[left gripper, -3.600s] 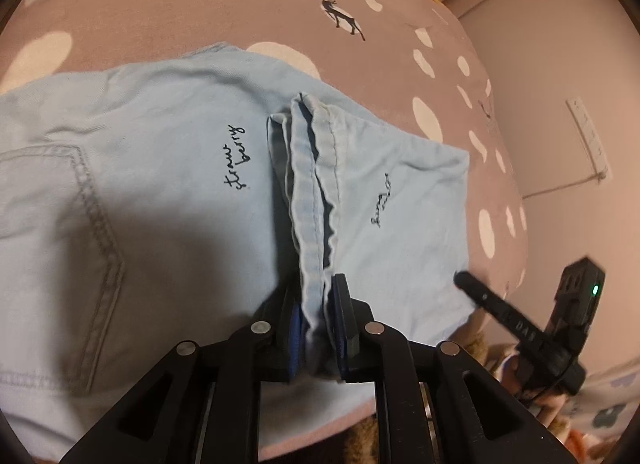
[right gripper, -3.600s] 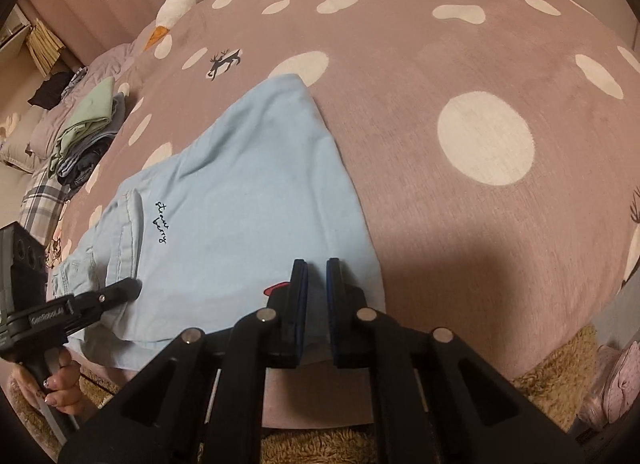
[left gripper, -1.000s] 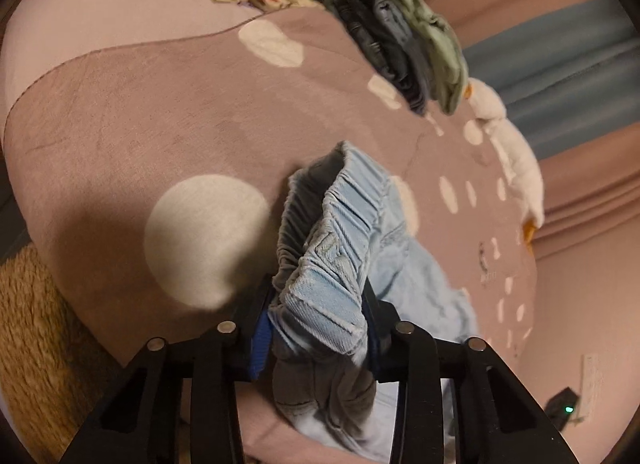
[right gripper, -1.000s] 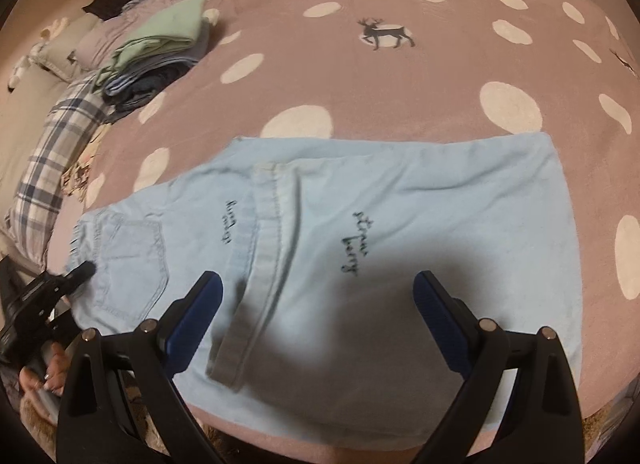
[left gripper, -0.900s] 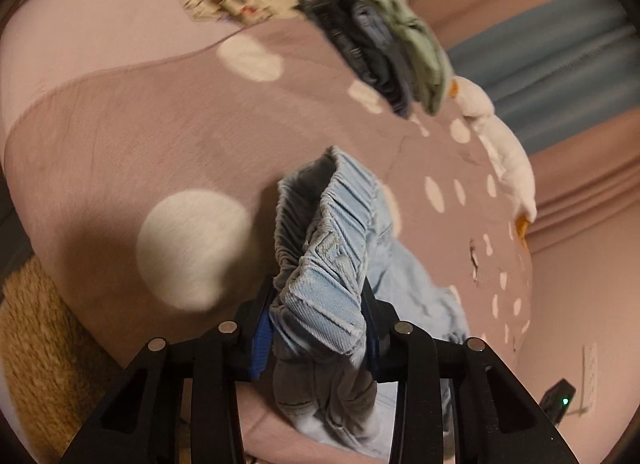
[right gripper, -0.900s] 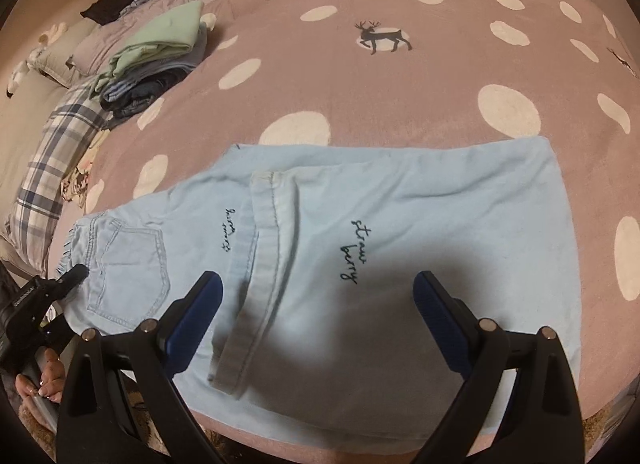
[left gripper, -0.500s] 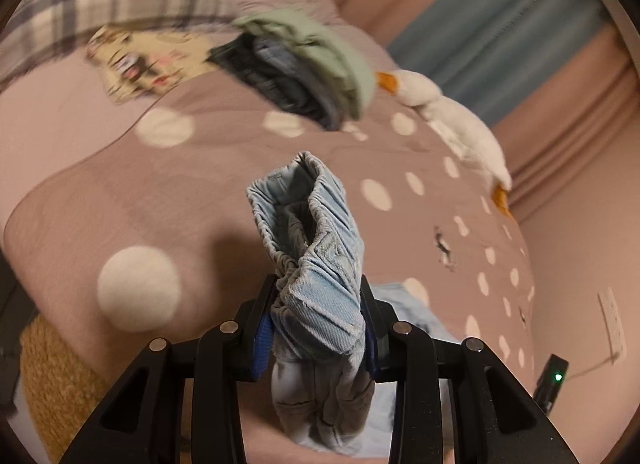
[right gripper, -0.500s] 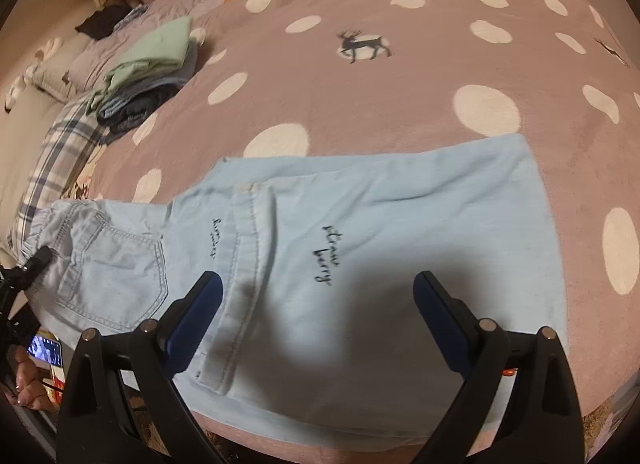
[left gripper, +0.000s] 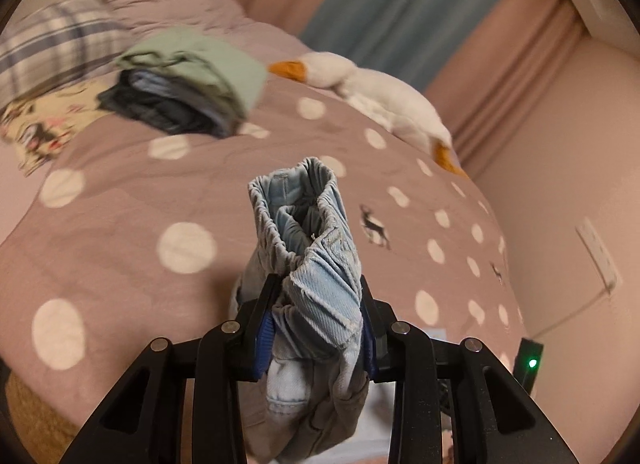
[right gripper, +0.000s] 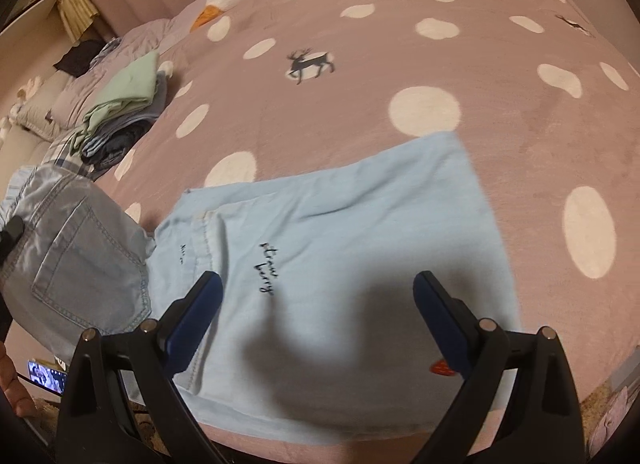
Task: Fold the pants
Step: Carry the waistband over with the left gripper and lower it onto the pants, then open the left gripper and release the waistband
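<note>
The left gripper pinched the waistband; the folded legs lay at twelve o'clock from the spread right gripper.

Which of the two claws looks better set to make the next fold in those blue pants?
Probably the left claw. It is clamped on the gathered waistband, lifted off the dotted blanket, so it could carry that end over. The right claw is open and empty above the pant legs.
</note>
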Tool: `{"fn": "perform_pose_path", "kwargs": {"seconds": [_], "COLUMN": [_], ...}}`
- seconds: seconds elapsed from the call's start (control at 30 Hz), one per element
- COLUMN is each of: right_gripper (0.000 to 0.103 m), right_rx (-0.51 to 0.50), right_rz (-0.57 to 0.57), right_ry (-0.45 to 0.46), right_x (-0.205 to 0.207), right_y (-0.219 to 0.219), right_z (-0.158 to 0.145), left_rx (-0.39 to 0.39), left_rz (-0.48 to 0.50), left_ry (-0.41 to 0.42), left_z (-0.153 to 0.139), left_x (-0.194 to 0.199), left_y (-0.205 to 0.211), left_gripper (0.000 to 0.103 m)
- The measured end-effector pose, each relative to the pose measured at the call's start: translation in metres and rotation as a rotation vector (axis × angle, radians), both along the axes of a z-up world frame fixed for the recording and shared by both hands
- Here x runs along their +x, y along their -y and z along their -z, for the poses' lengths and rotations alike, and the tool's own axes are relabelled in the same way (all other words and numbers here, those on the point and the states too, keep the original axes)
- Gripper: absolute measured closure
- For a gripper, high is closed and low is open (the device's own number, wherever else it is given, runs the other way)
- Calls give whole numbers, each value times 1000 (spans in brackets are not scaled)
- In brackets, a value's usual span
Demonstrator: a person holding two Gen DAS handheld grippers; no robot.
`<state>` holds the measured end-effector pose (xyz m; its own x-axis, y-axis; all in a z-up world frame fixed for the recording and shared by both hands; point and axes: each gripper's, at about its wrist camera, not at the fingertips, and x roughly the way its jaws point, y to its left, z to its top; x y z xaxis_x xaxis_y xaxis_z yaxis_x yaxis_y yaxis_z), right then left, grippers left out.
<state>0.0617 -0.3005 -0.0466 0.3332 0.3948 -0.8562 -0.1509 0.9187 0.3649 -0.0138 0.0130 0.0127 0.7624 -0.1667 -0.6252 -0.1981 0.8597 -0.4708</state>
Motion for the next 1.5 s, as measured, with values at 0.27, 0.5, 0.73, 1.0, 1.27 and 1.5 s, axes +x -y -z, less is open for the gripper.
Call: {"fn": "perform_pose_path", "kwargs": {"seconds": [0.27,0.5,0.73,1.0,1.27,1.5], "right_gripper": [7,7,7,6,2,2], "right_rx": [7,21,41,25,-2,-7], "right_rz": [53,61,82,69,62,60], "right_ry": [-2,-45,-66,-58,-53,-51], "right_x": [0,-9,-13,-11,-9,-7], "right_y": [27,43,55,53,47,44], "right_z": [4,17,30,33,35,36], "left_rx": [8,-35,-24,-35,-150,-163], "left_rz": [160,224,271,281,286,288], "left_ry": [-57,-179,-246,-289,-288,-280], "left_z": [19,66,87,106,113,113], "left_x": [26,46,54,59,60,61], "left_y": [50,80,100,108,95,96], "left_gripper": [70,70,69,65,64,63]}}
